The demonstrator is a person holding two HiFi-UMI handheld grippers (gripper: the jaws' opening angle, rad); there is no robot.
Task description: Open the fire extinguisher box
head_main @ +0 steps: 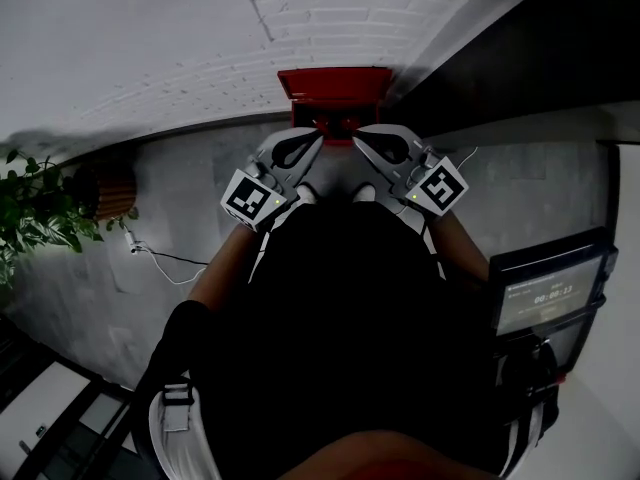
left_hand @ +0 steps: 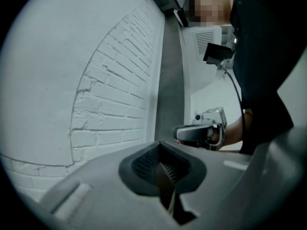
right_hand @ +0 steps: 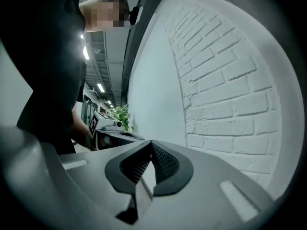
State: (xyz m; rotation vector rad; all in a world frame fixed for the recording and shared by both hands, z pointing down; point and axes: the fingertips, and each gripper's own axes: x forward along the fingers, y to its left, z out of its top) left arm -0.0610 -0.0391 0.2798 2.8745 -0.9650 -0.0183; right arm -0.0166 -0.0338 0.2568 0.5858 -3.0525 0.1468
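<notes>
- The fire extinguisher box (head_main: 335, 90) is shown only in the head view: red, at the far middle, set against the white brick wall (head_main: 180, 38), just beyond both gripper tips.
- A plant (head_main: 28, 208) at the left and a lit screen (head_main: 548, 293) at the near right are also picked up there (the plant is caught small in the right gripper view too).
- Left gripper (left_hand: 162, 170): the jaws are seen pressed together in its own view, with nothing pinched.
- Right gripper (right_hand: 149, 163): the jaws are likewise pressed together and empty; contact with the box cannot be told.
</notes>
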